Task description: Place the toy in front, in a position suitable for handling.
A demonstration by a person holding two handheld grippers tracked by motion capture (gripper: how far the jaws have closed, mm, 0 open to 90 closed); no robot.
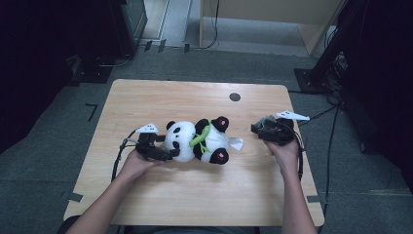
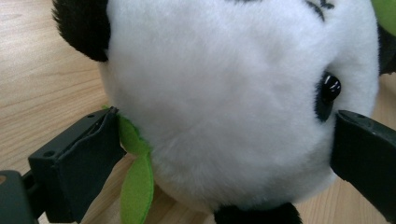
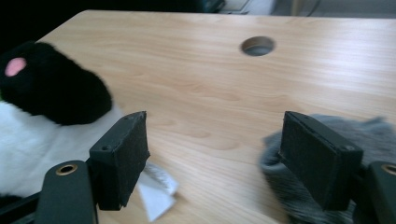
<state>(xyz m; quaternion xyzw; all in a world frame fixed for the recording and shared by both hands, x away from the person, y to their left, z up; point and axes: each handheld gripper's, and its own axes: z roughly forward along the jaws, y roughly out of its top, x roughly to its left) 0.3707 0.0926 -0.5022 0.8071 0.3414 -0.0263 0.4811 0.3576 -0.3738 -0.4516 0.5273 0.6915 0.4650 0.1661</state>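
A black-and-white panda plush (image 1: 197, 141) with a green leaf collar lies on its back at the middle of the wooden table (image 1: 195, 195), head toward the left. My left gripper (image 1: 165, 154) is at its head. In the left gripper view the white head (image 2: 224, 102) sits between the wide-set jaws of my left gripper (image 2: 229, 126), unsqueezed, and a green leaf (image 2: 135, 177) rests by one jaw. My right gripper (image 1: 256, 129) hovers to the right of the panda's feet. It stands open (image 3: 215, 123) over bare wood, with a black foot with a pink sole (image 3: 51, 88) off to its side.
A white tag (image 1: 236, 143) sticks out from the panda toward the right gripper. A round cable hole (image 1: 234, 96) lies near the table's far edge. A grey fuzzy patch (image 3: 289, 196) shows behind one right jaw. Dark stands and cables flank the table on the floor.
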